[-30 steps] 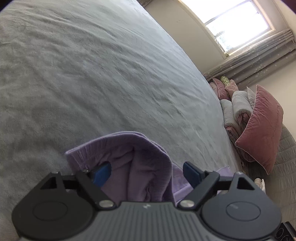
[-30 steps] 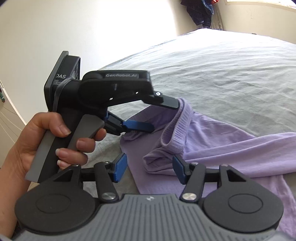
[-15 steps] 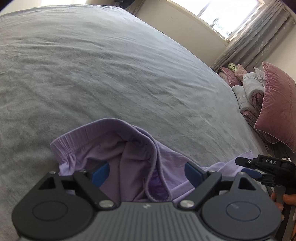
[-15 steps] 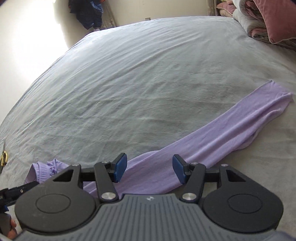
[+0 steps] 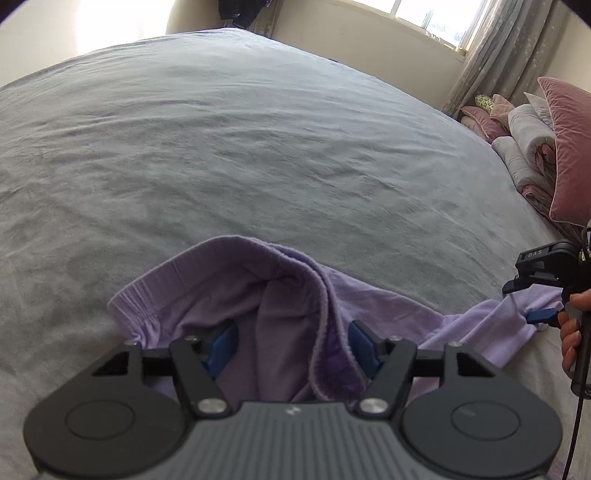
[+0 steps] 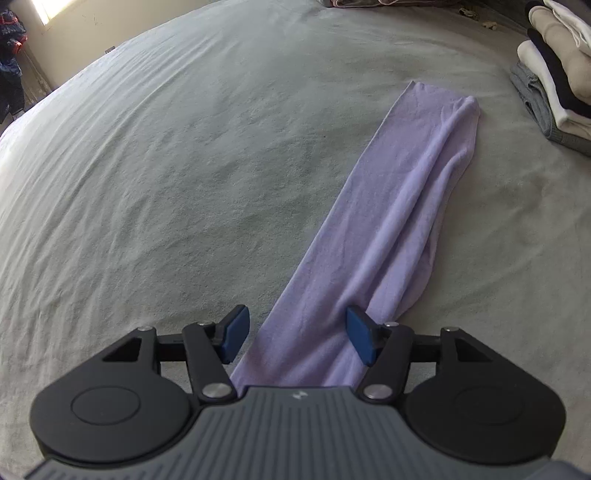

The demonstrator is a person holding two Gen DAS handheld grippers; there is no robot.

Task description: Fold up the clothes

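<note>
Left gripper (image 5: 291, 341) tilts down, jaws closing, cloth between pads. Right gripper (image 6: 295, 338) tilts down, jaws apart, gripping nothing.

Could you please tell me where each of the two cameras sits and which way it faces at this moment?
Left wrist: on the left gripper, tilted down over the lilac trousers' waistband, jaws closing around it; facing the window; a hand with the right gripper at right.
Right wrist: on the right gripper, looking down along the trouser leg toward folded clothes.
Shared: the lilac trousers and grey bed sheet.
</note>
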